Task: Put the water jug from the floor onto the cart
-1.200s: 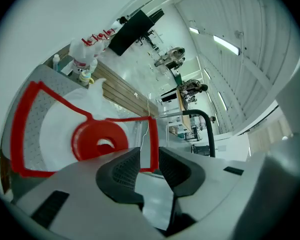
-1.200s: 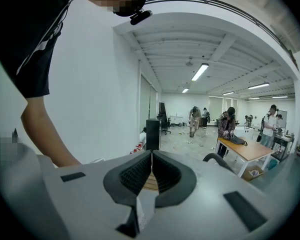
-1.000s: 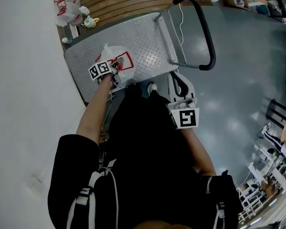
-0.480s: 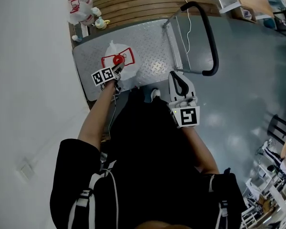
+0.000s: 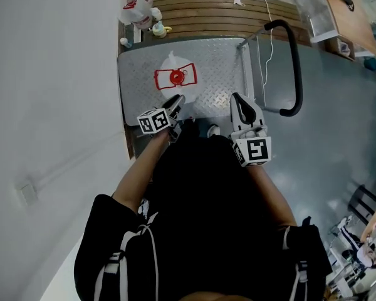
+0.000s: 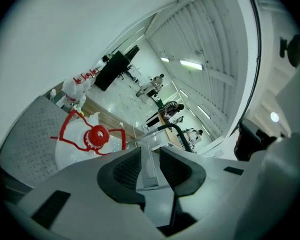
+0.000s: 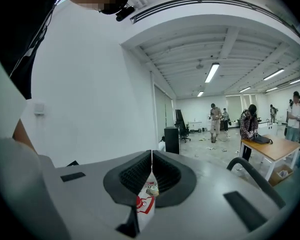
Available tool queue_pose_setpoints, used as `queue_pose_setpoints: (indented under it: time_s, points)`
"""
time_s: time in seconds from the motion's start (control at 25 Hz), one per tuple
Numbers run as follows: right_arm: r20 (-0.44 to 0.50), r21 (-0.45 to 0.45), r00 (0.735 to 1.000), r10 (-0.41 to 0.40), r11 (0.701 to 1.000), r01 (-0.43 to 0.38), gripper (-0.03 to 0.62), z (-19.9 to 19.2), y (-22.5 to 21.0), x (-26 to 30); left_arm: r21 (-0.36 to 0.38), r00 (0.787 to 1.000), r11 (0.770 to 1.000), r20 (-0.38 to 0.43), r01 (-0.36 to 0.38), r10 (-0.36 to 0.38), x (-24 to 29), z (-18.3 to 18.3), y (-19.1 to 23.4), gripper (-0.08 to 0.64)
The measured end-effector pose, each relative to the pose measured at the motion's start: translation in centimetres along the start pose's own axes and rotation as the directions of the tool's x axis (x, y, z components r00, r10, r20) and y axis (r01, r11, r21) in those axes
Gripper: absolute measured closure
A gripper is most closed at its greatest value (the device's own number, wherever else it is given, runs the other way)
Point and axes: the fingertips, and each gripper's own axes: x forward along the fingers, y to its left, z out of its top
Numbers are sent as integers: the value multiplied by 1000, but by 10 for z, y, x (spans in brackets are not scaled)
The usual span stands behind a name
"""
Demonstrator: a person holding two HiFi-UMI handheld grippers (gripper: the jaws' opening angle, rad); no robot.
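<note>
Cart deck (image 5: 220, 64): bare plate from 3 to 5 o'clock of the water jug (image 5: 175, 77); passage free.
Handle (image 5: 293, 61): upright bar closing the deck's 3 o'clock edge.
Wall (image 5: 50, 74): bounds the 9 o'clock side.
Bottles (image 5: 138, 8): clustered at 11 o'clock, off the deck.
Floor (image 5: 338, 124): open beyond the handle.

The water jug (image 5: 175, 77) stands on the cart (image 5: 219, 68), left of its handle (image 5: 296, 68). Bottles (image 5: 138, 8) cluster beyond the cart's far-left corner.

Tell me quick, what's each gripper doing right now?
Left gripper: open, holding nothing.
Right gripper: closed, holding nothing.
</note>
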Motion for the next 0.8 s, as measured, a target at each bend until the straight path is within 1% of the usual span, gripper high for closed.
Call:
queue_pose_setpoints:
  time_s: [0.12,0.24,0.28,0.32,0.4,0.44,0.52,0.64,0.72,0.8]
  points:
    - [11,8,1000,25,1000,-25,574,5,13,9,98,999,995,48,-16,12,-26,4,-17,442]
    - [28,-7,997,73,997,-73,574,12,23,21,199,995,979,94,-42,23,-43,17,-31,491]
    - [34,-13,995,94,995,-94,573,14,27,25,244,994,968,107,-58,32,-47,22,-36,504]
    - [39,-20,993,113,993,-113,573,16,31,28,299,992,951,121,-75,41,-50,28,-43,510]
    - [46,-41,990,134,990,-132,574,19,37,33,403,986,909,161,-106,43,-56,41,-59,526]
    - [47,-54,990,135,990,-133,573,21,38,35,435,982,893,185,-116,37,-58,48,-67,530]
    - [39,-81,990,134,988,-131,574,23,40,40,466,973,876,231,-126,18,-63,61,-82,538]
    - [33,-95,988,151,985,-147,574,23,45,45,481,962,867,274,-132,-5,-68,75,-97,540]
    - [55,-96,982,181,980,-175,574,27,52,46,491,957,861,290,-136,-15,-72,79,-104,540]
    - [71,-103,977,202,975,-194,574,31,58,47,507,952,850,305,-147,-18,-77,80,-106,540]
